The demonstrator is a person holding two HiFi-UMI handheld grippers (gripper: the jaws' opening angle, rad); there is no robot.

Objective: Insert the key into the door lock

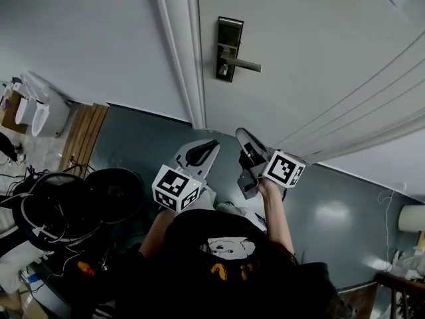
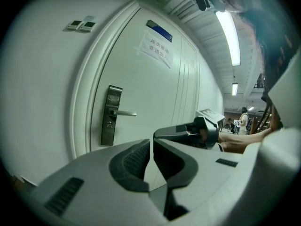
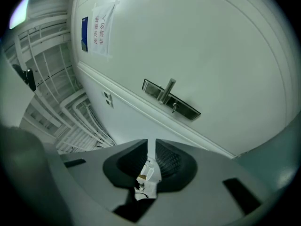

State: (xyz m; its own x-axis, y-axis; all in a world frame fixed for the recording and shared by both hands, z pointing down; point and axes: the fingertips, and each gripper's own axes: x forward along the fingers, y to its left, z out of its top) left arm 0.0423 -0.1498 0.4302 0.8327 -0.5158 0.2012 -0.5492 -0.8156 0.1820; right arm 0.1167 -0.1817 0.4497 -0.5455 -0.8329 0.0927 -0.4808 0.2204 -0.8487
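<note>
Door lock (image 1: 229, 48) sits as a dark metal plate on the white door (image 1: 319, 45), close to the door's edge and just beside the door frame (image 1: 182, 45). Its lever handle (image 1: 244, 64) points away from that edge. A small keyhole part shows on the plate below the handle in the right gripper view, where the lock (image 3: 171, 99) lies well apart from the tongs.

The right tongs (image 3: 151, 145) are drawn nearly together, with only a thin slit between the pads. Low in that slit they pinch a small white and tan thing (image 3: 146, 177); whether it is the key cannot be told.

The left tongs (image 2: 151, 142) are closed tip to tip with nothing between them. They point toward the door, with the lock (image 2: 111, 114) off to their left.

From the head view both tongs are held side by side below the lock, over the grey-blue floor (image 1: 146, 138), the left tongs (image 1: 211, 145) near the frame and the right tongs (image 1: 243, 135) before the door's lower edge. A paper notice (image 2: 156, 47) is stuck high on the door.
</note>
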